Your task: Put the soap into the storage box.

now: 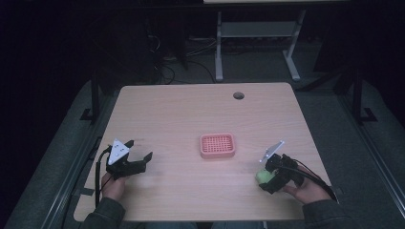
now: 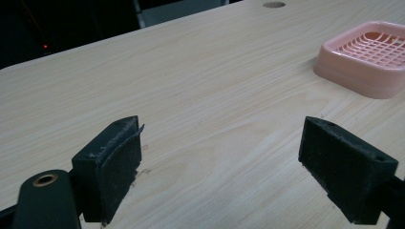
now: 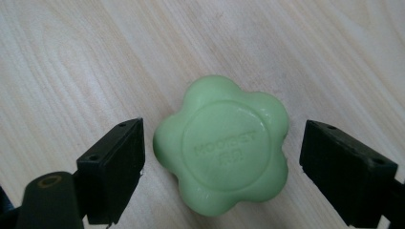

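Observation:
A pale green flower-shaped soap lies flat on the wooden table, raised lettering on its top. My right gripper is open, one jaw on each side of the soap with small gaps, neither touching it. In the high view the soap sits at the right front under the right gripper. A pink slotted soap dish stands mid-table, and it appears at the upper right of the left gripper view as the dish. My left gripper is open over bare wood at the left front.
A round cable hole is near the table's far edge. Beyond the table stand a white desk frame and cables on a dark floor. The person's hands hold both grippers close to the front edge.

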